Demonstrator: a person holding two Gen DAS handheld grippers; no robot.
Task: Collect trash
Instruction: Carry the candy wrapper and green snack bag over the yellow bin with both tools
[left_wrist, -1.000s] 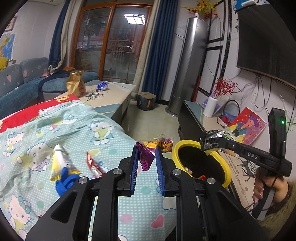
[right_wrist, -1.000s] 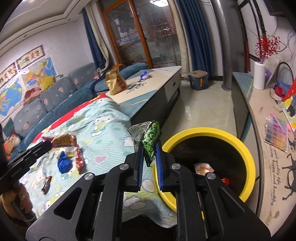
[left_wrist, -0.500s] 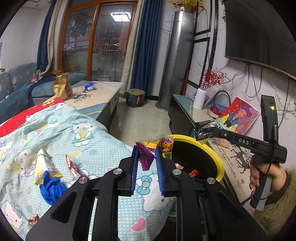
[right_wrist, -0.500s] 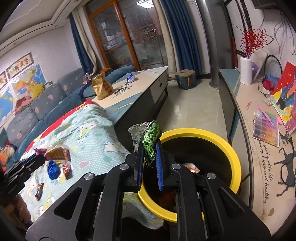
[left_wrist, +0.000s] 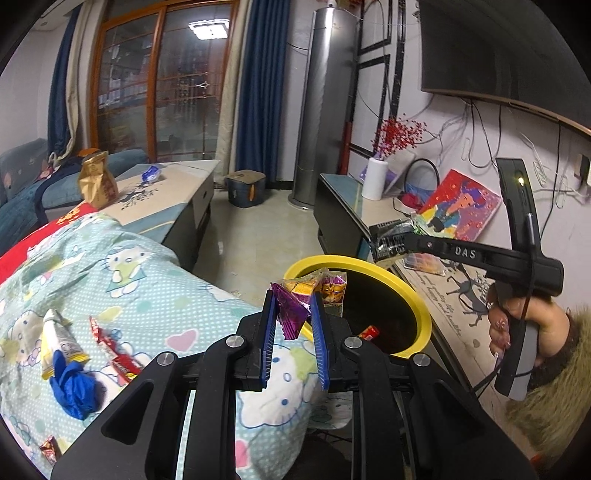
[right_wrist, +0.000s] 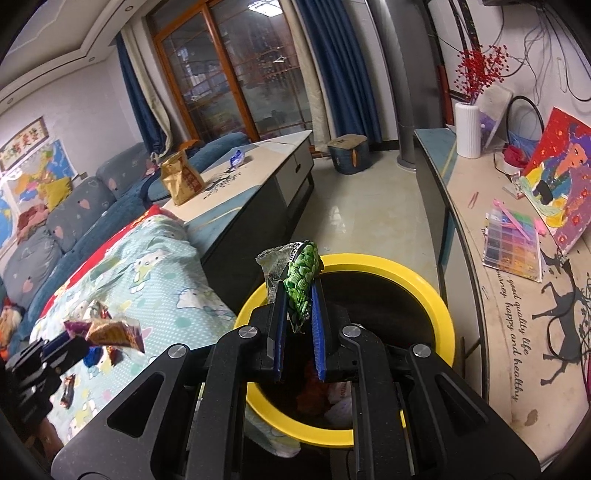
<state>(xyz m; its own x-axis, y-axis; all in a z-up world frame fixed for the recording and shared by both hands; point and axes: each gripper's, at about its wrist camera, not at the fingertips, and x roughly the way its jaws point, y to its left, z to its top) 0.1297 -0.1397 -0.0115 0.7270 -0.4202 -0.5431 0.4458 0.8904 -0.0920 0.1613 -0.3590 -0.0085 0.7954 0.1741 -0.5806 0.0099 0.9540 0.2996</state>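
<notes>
Both tools arrive at the yellow-rimmed bin (right_wrist: 439, 314) loaded with litter. The right tool (right_wrist: 298, 321), its jaws narrowed onto a green snack packet (right_wrist: 303, 284) with a clear crumpled end, hangs above the bin's near rim, the packet's tip over the dark opening. The left tool (left_wrist: 293, 325) pinches a purple foil wrapper (left_wrist: 290, 308) joined to an orange and purple sachet (left_wrist: 321, 286), short of the bin's rim on the bed side, over the Hello Kitty bedspread (left_wrist: 147, 295).

The step in hand appears to be the drop. To do it well, each tool should probably be carried fully over the bin's opening before its jaws are spread, since light foil can cling to a pad or flutter past the rim; a slight downward tilt would help it fall clear. The left load needs the longer carry.

More litter lies on the bedspread away from the bin: a blue glove (left_wrist: 74, 384), a yellow-edged pouch (left_wrist: 59, 343) and a red wrapper (left_wrist: 118, 354).
</notes>
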